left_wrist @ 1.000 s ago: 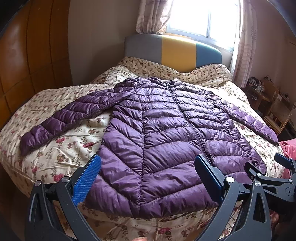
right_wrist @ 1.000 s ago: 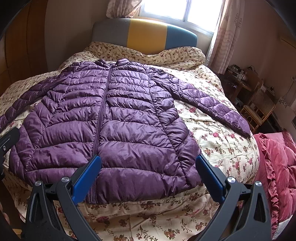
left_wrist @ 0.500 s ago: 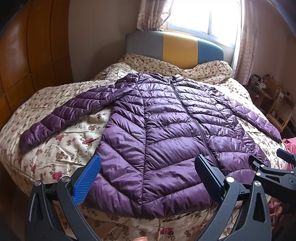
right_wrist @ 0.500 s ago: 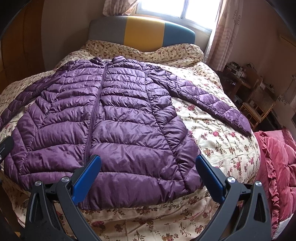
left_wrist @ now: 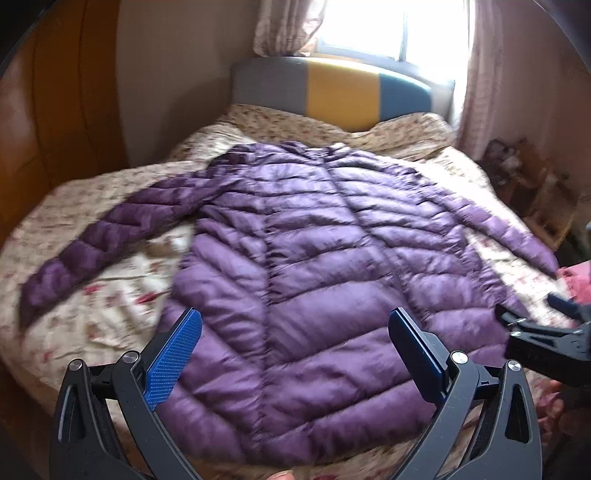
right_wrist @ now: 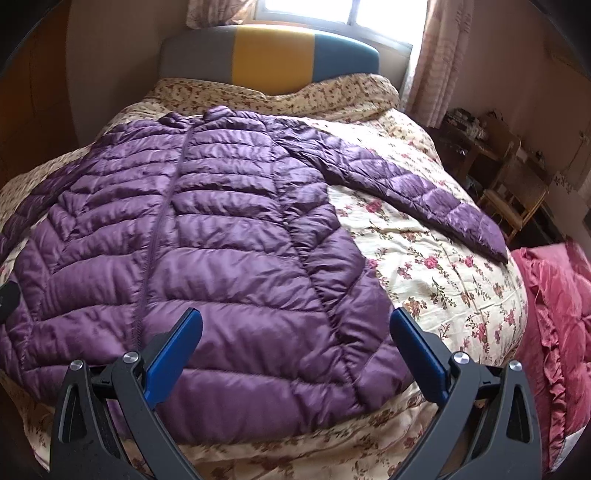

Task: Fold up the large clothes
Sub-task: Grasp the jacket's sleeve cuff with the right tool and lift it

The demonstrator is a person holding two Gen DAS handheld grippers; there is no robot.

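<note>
Two black tools with blue pads hang over the near edge of a bed (right_wrist: pixel 424 266) spread with a floral quilt. The left tool (left_wrist: pixel 293 334) and the right tool (right_wrist: pixel 295 332) both tilt down at the hem of a purple puffer jacket (right_wrist: pixel 221 229), jaws spread wide, nothing between the pads. The right tool's jaws have just narrowed slightly. The jacket lies flat, zipped, front up, sleeves spread, collar toward the headboard (right_wrist: pixel 271 55) of grey, yellow and teal. A red ruffled blanket (right_wrist: pixel 554 314) sits at the right; beyond it are wooden chairs (right_wrist: pixel 517 192) and a curtained window (left_wrist: pixel 369 29). Compared with a second ago, both tools have closed in on the hem.
</note>
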